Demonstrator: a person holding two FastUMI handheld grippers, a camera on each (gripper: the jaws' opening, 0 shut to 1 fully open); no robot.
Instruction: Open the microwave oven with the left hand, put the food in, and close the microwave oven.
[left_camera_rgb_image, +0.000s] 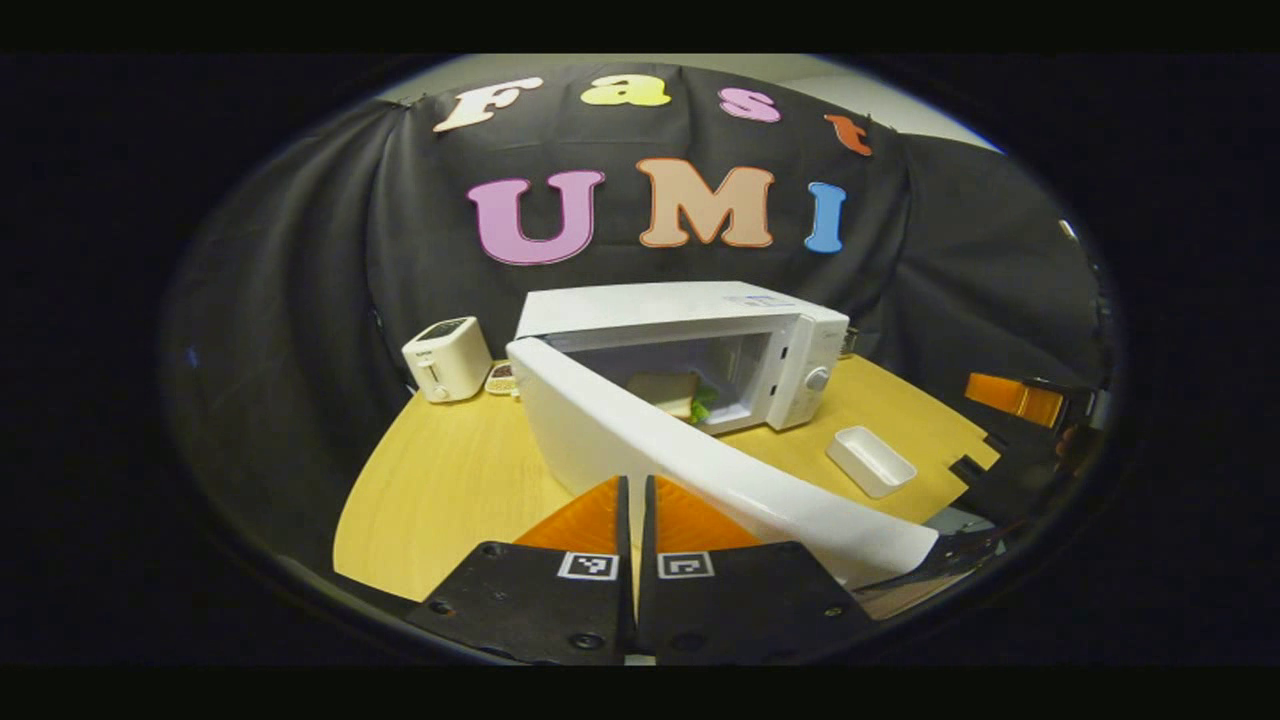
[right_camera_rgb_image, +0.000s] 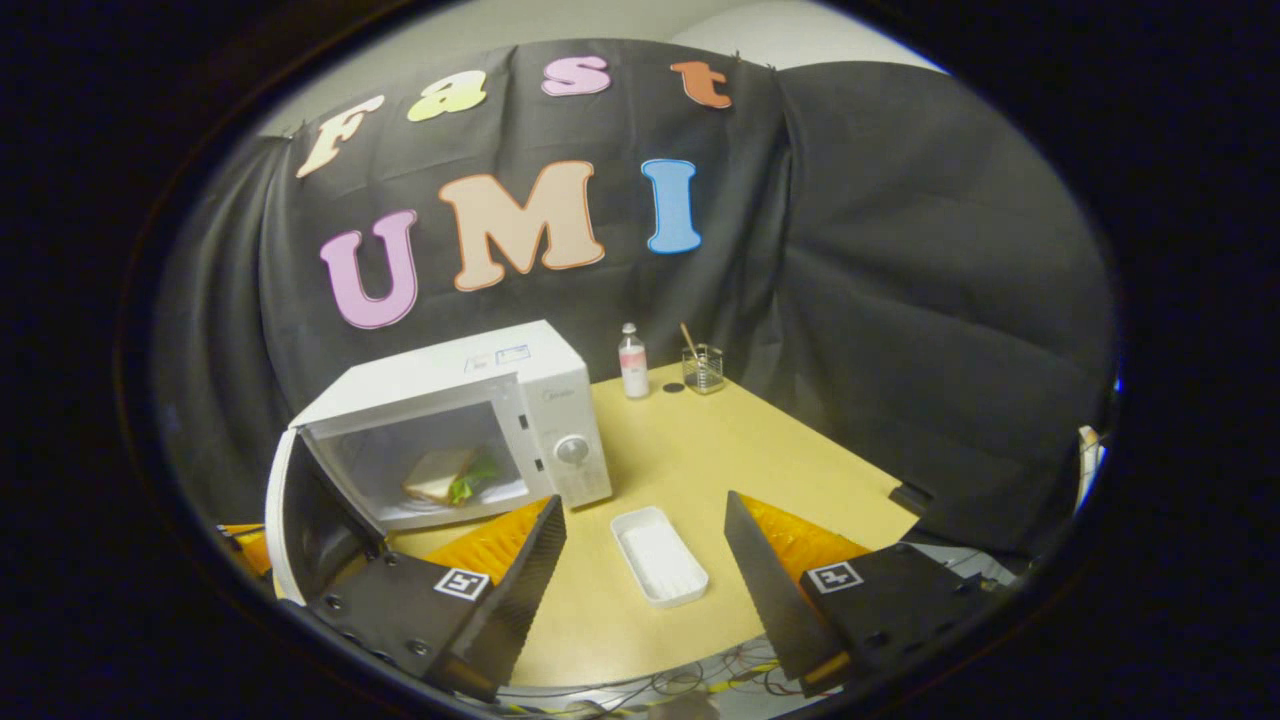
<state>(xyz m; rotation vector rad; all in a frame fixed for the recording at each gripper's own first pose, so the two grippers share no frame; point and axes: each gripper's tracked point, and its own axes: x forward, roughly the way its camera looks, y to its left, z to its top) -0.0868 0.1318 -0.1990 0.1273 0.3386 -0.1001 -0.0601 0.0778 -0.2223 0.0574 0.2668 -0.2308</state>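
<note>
Microwave oven (right_camera_rgb_image: 470, 420) is sitting on the wooden tabletop (right_camera_rgb_image: 700, 460), close to the black cloth wall, and its door (left_camera_rgb_image: 690, 455) is hanging wide open. Inside it a sandwich (right_camera_rgb_image: 440, 477) is lying on the floor of the oven, with a bit of green leaf sticking out of one side. In the left gripper view the same sandwich (left_camera_rgb_image: 665, 393) is peeking out past the top edge of the open door.

Left tongs (left_camera_rgb_image: 637, 500) are pressed together, with only a thin crack between the two fingers, and they are holding nothing. They are sitting right beside the outer face of the door, but I cannot tell if they are touching it.

Right tongs (right_camera_rgb_image: 645, 520) are spread wide apart and are holding nothing too. Between their two fingers, down on the tabletop, a small white tray (right_camera_rgb_image: 660, 556) is lying with nothing in it. It is just in front of the oven's knob side.

A little white toaster (left_camera_rgb_image: 447, 358) is standing to the left of the oven. On the far side of the tabletop a small bottle (right_camera_rgb_image: 633, 362) and a clear glass holder (right_camera_rgb_image: 703, 368) with a stick in it are standing near each other.
</note>
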